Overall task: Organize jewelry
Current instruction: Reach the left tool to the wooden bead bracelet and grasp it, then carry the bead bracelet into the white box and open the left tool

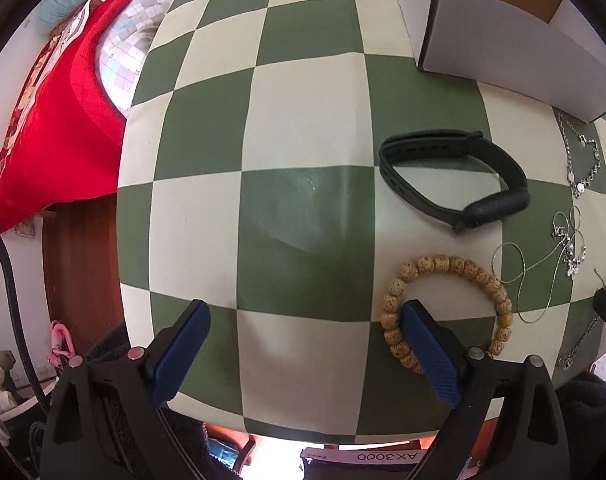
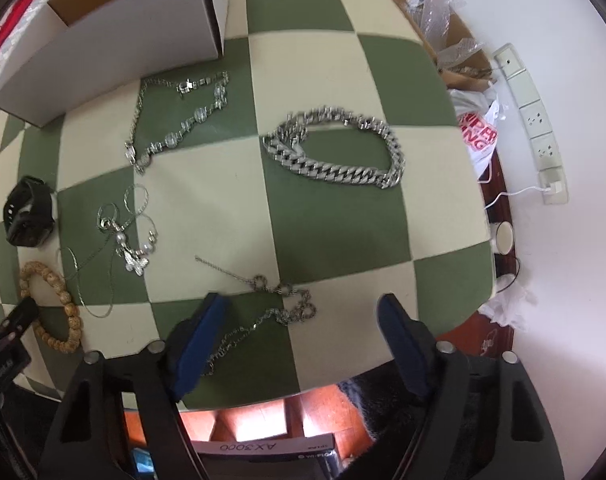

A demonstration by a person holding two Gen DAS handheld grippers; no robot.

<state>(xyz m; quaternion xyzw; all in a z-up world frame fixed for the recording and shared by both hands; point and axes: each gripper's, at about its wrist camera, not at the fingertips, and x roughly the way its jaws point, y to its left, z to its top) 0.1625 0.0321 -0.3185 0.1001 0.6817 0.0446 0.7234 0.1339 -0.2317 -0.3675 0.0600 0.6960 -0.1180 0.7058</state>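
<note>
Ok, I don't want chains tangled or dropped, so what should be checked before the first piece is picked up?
1. Left gripper open, holding nothing: ok.
2. Right gripper open, holding nothing: ok.
3. White box open on top: ok.
4. Chunky chain lies apart from other pieces: ok.
5. Thin pendant necklace clear of bead bracelet: not ok, its loop touches the beads.
6. Box empty inside: cannot tell.

four necklaces, two bracelets, one box
</note>
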